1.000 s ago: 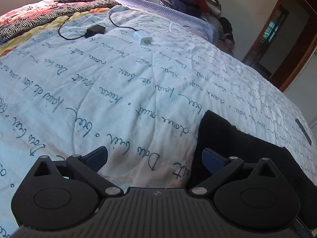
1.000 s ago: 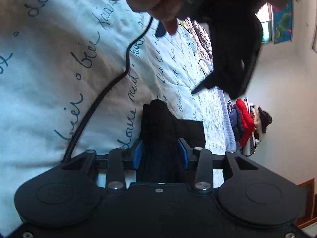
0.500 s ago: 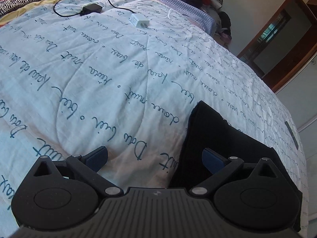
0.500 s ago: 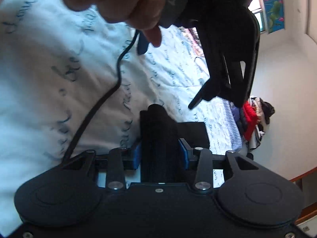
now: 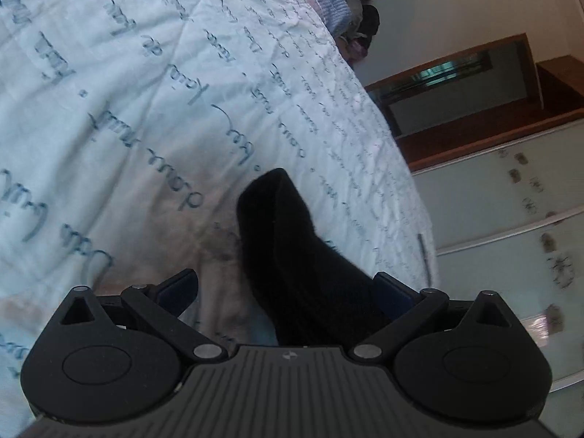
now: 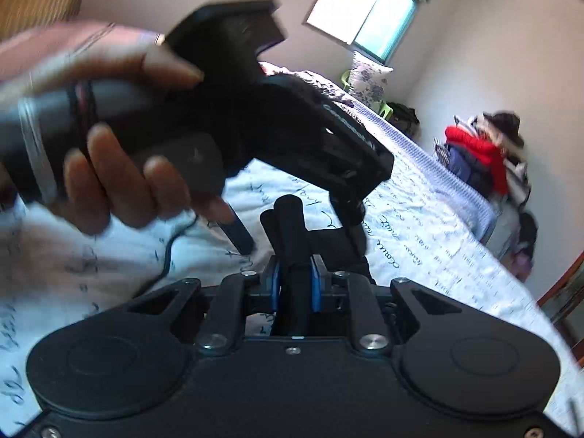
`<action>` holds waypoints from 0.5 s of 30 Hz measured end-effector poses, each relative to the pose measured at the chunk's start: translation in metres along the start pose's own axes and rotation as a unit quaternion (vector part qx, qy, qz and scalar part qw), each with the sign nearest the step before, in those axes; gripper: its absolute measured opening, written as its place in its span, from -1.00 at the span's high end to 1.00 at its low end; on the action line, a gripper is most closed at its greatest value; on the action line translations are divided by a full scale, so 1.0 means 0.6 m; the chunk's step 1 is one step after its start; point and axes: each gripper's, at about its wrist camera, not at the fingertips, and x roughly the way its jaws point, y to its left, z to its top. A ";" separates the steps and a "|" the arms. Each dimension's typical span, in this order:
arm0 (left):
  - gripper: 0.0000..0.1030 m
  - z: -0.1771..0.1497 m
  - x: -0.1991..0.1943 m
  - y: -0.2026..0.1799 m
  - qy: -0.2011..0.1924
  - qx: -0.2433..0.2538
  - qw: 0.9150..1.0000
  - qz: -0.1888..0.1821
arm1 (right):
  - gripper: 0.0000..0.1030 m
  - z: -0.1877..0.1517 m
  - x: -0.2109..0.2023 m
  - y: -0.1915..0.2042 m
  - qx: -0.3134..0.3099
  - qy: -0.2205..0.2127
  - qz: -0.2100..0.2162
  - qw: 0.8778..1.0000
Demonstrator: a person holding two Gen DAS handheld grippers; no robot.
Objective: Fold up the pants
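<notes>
My right gripper point(image 6: 295, 280) is closing, its pads clamped on a fold of the black pants point(image 6: 288, 230) above the bed point(image 6: 419, 226). My left gripper point(image 5: 286, 290) is spread apart, the pants point(image 5: 292, 241) lying between its fingers against the right one.

Black pants point(image 5: 292, 248): lower part hidden behind left claw point(image 5: 284, 292) body. Hand point(image 6: 109, 153) above bed point(image 6: 419, 226): motion-blurred, cut off by frame edge.
</notes>
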 end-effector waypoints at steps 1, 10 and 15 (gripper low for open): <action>-0.94 0.002 0.014 -0.001 0.009 -0.017 1.000 -0.016 | 0.68 -0.001 -0.004 -0.006 0.014 -0.003 0.004 1.000; 0.59 -0.006 0.049 -0.023 -0.004 0.010 1.000 0.016 | 0.63 -0.018 -0.027 -0.028 0.080 0.005 0.058 0.995; 0.60 -0.017 0.036 -0.043 -0.024 0.047 0.998 0.038 | 0.62 -0.045 -0.009 -0.098 0.196 0.021 0.033 0.980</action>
